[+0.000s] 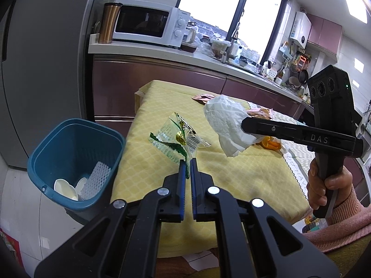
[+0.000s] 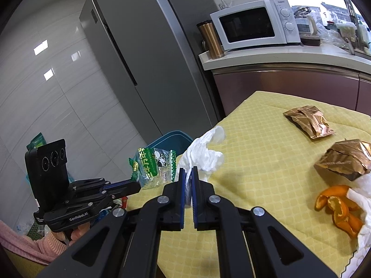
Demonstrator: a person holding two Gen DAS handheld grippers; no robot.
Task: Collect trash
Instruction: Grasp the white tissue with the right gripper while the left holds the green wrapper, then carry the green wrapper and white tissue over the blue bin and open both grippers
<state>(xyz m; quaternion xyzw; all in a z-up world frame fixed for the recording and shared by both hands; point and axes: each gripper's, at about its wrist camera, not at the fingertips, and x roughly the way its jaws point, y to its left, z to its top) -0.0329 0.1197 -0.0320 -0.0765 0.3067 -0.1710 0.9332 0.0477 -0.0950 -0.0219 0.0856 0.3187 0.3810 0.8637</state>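
Wrapper, green and clear, sits pinched in your left gripper, mid frame, its long side reaching away toward the window. Your right gripper is clamped on the white tissue. Both grips are thin, so either could slip and miss the blue bin at lower left.

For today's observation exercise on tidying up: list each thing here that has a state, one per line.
left gripper: shut on green wrapper
right gripper: shut on white tissue
blue bin: open, partly filled
microwave: door closed
orange peel: lying on the table
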